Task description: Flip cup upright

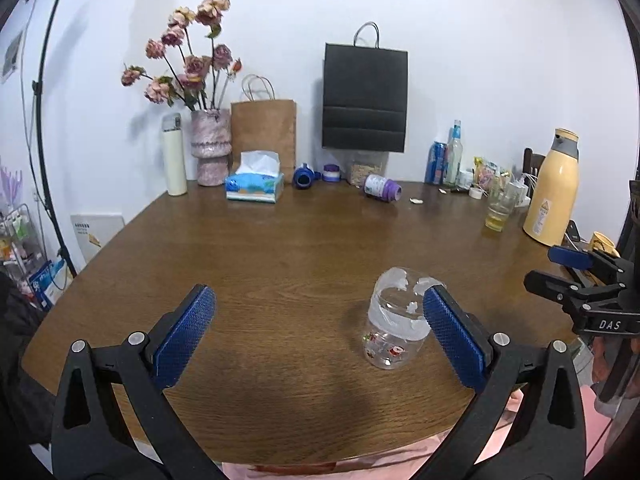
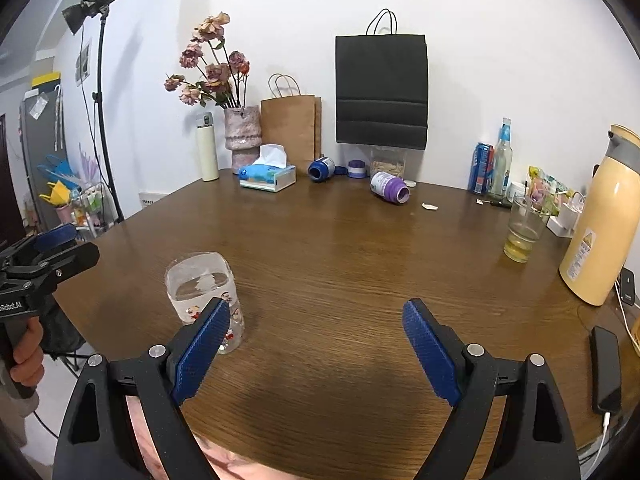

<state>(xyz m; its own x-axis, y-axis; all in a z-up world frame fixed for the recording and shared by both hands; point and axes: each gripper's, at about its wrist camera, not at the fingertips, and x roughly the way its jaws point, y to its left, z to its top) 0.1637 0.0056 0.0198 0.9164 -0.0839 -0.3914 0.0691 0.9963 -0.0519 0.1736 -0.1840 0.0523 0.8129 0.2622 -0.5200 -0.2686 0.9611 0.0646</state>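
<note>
Bare table point(image 2: 340, 264) around cup point(image 2: 204, 300) — clutter only along far edge, thermos point(image 2: 600, 220) right.

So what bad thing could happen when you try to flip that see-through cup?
The cup is smooth, clear glass or plastic standing upside down, so it might slip from the open left gripper or right gripper and roll. It also sits fairly near the table edge, so a dropped cup could fall off.

Clear glass cup point(image 1: 394, 316), glossy wood table point(image 1: 280, 264)
</note>
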